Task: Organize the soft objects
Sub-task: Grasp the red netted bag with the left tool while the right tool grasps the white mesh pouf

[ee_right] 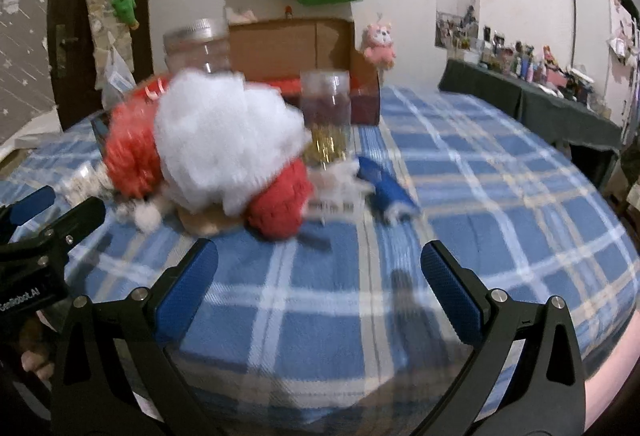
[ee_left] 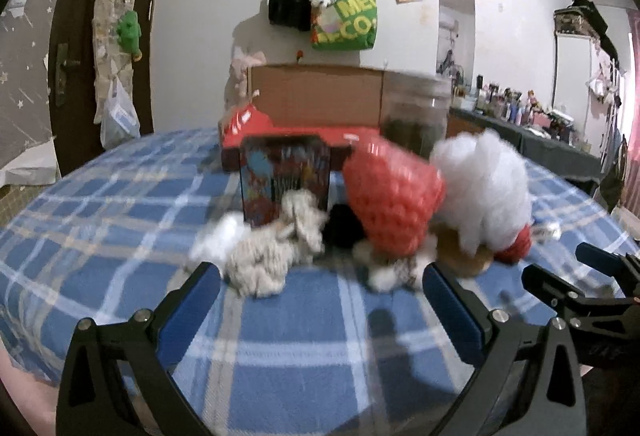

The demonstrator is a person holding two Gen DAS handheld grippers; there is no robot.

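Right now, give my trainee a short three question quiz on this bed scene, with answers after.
1. True or false: the left claw is shut on the white stuffing.
2. Multiple choice: what pattern covers the bedspread? A. blue plaid B. red stripes C. plain grey
3. Fill in: the clear jar in front of the cardboard box holds something ____ at the bottom.

Key:
1. False; both the left and right claw are open and empty.
2. A
3. Golden
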